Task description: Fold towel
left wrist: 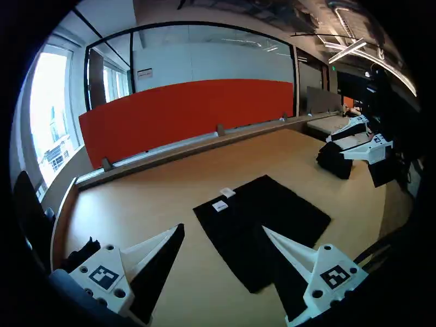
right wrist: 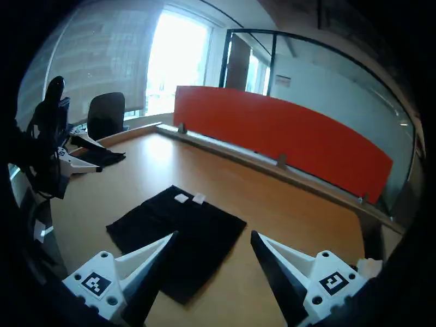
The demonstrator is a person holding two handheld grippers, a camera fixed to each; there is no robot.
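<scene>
Matt black cloth towel (left wrist: 261,229), smooth wood table (left wrist: 180,185)

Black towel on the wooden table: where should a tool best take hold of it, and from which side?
Probably at a near corner of the black cloth towel, coming low from the side of the open left tool. It lies flat on the wooden table, so only its thin edge offers something to pinch.

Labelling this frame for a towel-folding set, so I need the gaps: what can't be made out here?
- Towel layers: black on black, so the folds are unreadable in both views.
- Towel's near edge: in the left gripper view it is covered by a finger of the left gripper; in the right gripper view, by a finger of the right gripper.
- White tags: print too small.
</scene>
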